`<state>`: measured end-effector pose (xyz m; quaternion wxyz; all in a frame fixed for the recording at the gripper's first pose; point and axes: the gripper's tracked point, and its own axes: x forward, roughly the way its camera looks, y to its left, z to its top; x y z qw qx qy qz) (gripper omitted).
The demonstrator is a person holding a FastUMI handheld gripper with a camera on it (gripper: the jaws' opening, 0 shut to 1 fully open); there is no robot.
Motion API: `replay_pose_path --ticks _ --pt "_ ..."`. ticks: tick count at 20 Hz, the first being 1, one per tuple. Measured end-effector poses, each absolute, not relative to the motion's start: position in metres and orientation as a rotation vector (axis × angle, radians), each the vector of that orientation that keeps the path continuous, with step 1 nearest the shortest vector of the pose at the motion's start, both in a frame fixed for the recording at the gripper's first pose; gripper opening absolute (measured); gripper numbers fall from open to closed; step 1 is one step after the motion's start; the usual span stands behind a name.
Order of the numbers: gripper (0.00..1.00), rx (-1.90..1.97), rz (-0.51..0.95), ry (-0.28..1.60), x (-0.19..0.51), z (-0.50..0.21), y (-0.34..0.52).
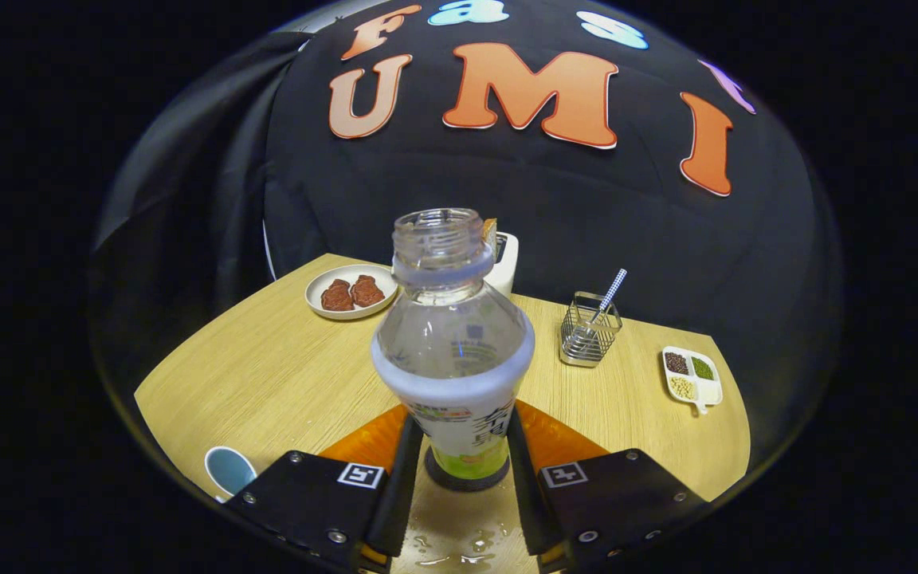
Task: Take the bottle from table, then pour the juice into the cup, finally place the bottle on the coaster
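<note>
Now gripper (459,478) fingers are pressing both sides of uncapped bottle (453,351), standing upright on coaster (465,481) near table (284,375) front edge; cup (229,470) sitting at front-left corner.

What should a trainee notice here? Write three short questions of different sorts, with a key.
1. True or false: the bottle has its cap on.
2. The jaws press on the bottle from both sides. What does it stand on? A) the wire holder B) the dark coaster C) the divided dish
3. Fill in: the plate beyond the bottle holds ___ brown pieces.
Key: 1 false; 2 B; 3 two.
</note>
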<state>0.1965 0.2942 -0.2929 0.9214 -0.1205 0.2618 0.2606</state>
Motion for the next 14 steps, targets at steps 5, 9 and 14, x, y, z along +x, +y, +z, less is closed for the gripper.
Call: replay_pose_path --ticks 5,9,14 --pt "0.57 -0.179 0.524 0.556 0.21 -0.317 0.3" --pt "0.59 -0.154 0.501 0.569 0.209 -0.329 0.293" --pt "0.63 -0.151 0.483 0.584 0.207 -0.346 0.282"
